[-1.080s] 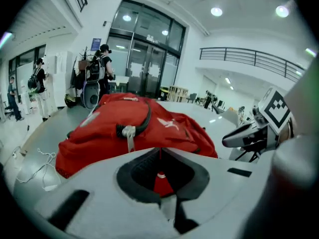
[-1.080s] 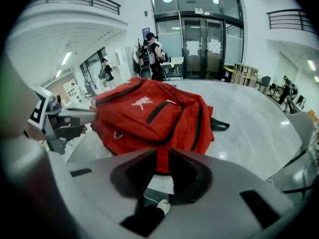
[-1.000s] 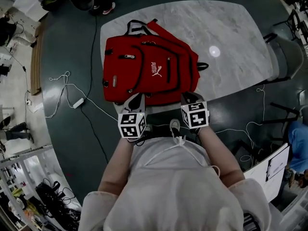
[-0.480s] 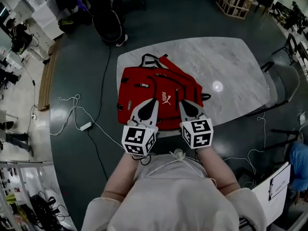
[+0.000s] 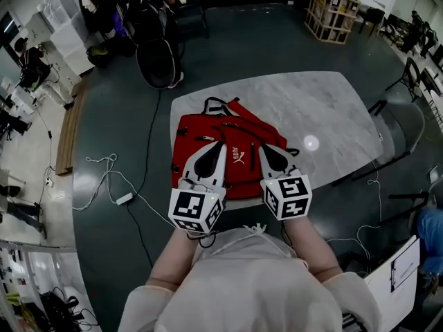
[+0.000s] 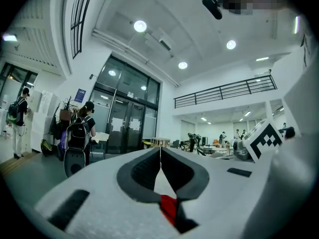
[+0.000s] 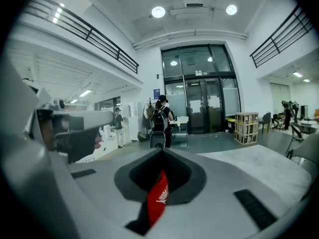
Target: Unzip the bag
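Observation:
A red backpack (image 5: 237,159) with black zips and a white logo lies flat on the grey marble table (image 5: 318,106). Both grippers hover over its near half and touch nothing. My left gripper (image 5: 223,144) has its jaws together at the tips, and so does my right gripper (image 5: 259,146), whose jaws have just been closing with nothing between them. In the left gripper view the left gripper (image 6: 160,148) points level into the hall, a sliver of the red backpack (image 6: 169,207) showing below. The right gripper (image 7: 162,151) shows a strip of the backpack (image 7: 158,199) with its logo.
A person with a dark backpack (image 5: 156,19) stands beyond the table. A wooden crate (image 5: 332,9) is at the far right, a chair (image 5: 408,126) beside the table's right end. White cables (image 5: 104,178) trail over the floor on the left.
Both grippers have risen from the table's near edge to above the backpack's near half. The head view has tipped up and takes in more of the room beyond the table.

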